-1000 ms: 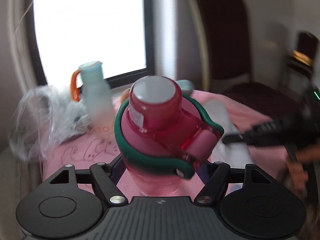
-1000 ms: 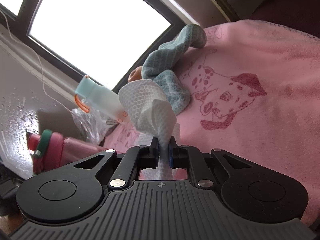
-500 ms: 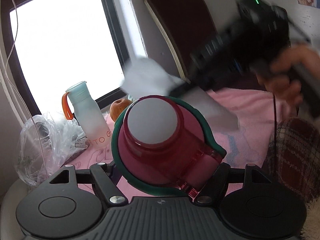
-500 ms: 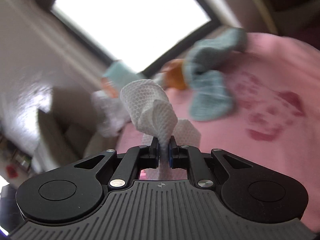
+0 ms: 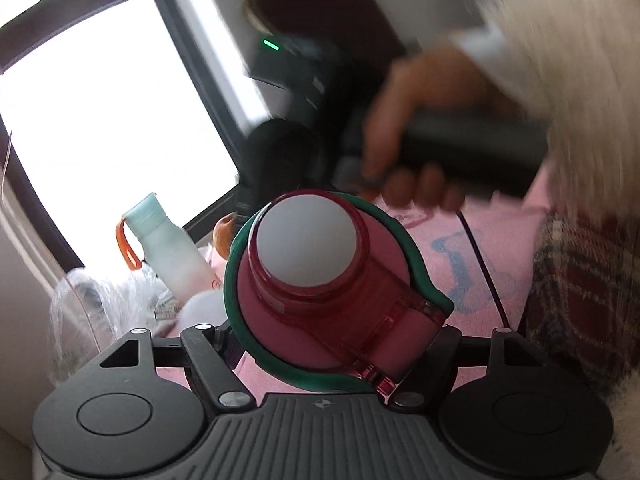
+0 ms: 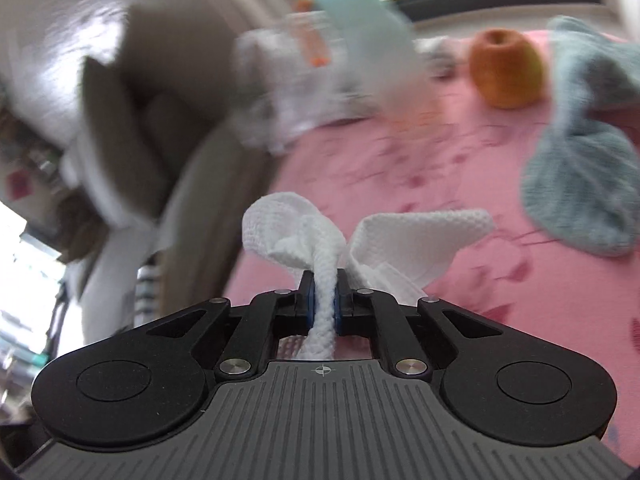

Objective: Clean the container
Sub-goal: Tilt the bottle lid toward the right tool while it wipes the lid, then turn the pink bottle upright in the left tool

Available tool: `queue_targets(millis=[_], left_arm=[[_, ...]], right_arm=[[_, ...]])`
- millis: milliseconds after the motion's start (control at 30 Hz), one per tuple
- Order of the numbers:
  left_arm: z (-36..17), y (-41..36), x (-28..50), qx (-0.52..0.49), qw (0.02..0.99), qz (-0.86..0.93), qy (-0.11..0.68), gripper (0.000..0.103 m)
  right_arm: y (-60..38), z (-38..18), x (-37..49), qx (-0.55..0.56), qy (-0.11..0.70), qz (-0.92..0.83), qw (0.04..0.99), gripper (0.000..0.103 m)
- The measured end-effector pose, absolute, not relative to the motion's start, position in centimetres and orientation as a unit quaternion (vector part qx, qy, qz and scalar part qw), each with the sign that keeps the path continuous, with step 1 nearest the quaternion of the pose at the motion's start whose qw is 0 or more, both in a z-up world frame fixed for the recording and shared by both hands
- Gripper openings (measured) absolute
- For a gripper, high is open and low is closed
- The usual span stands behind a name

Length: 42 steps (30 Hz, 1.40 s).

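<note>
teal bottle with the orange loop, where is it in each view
Left wrist: the teal bottle stands left of centre, below the window, behind the red bottle's lid.
Right wrist: the teal bottle is at top centre, blurred, left of the orange fruit.
Shared landmark: the fruit, just right of the bottle in both.

Black hand-held gripper (image 6: 324, 308), blue pads (image 6: 309, 306)

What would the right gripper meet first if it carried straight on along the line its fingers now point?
Probably the pink cloth over the table: the right gripper, clamping the white wipe, aims down at bare cloth, between the plastic bag and the apple. Blur leaves depth unsure.
</note>
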<state>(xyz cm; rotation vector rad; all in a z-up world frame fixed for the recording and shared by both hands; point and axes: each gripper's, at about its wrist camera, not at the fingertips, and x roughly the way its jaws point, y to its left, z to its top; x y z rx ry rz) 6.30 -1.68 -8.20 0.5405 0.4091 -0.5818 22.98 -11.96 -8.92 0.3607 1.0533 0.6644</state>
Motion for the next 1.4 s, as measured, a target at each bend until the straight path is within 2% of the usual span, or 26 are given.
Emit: queue_targets(millis=[33,67,233,367,500,667,800,900,933,1100,1400], left_arm=[[-8.1,-1.4,6.6,0.25,0.905,-0.279,0.202,0.071],[-8.0,-1.1,6.9,0.235,0.909,-0.275,0.207,0.071],[-7.4,1.5,9.4,0.12,0.928,-0.251,0.248,0.071],[-7.2,4.0,11.6,0.022,0.931,-0.233,0.282,0.071],[-6.8,4.5,12.0,-0.031,0.927,-0.222,0.301,0.071],[-6.9,4.2,12.2,-0.031,0.927,-0.214,0.308,0.071],[-6.8,4.6,11.7,-0.044,0.926,-0.206,0.312,0.071],[-6.7,4.7,11.5,-0.052,0.926,-0.203,0.315,0.071],[-6.6,4.6,11.4,-0.05,0.926,-0.203,0.315,0.071],[-5.8,3.5,11.7,-0.026,0.926,-0.204,0.315,0.071],[-5.1,0.5,14.9,0.025,0.924,-0.19,0.33,0.071]], right_arm=[[-12.6,-9.8,23.4,0.177,0.49,0.287,0.804,0.008],[-13.1,-10.5,23.6,0.178,0.49,0.261,0.812,0.012],[-16.1,-13.5,22.4,0.198,0.513,0.204,0.81,0.011],[-18.1,-11.0,19.5,0.233,0.473,0.216,0.822,0.011],[-19.8,-8.0,17.1,0.354,0.398,0.309,0.788,0.011],[-18.7,-8.8,17.5,0.478,0.372,0.411,0.682,0.011],[-17.9,-11.3,18.1,0.498,0.387,0.38,0.676,0.005],[-17.9,-12.1,18.3,0.437,0.408,0.285,0.749,0.007],[-18.1,-12.7,18.4,0.429,0.418,0.261,0.757,0.012],[-19.7,-15.0,18.3,0.383,0.479,0.188,0.767,0.012],[-25.1,-13.0,15.6,0.393,0.383,0.208,0.81,0.013]])
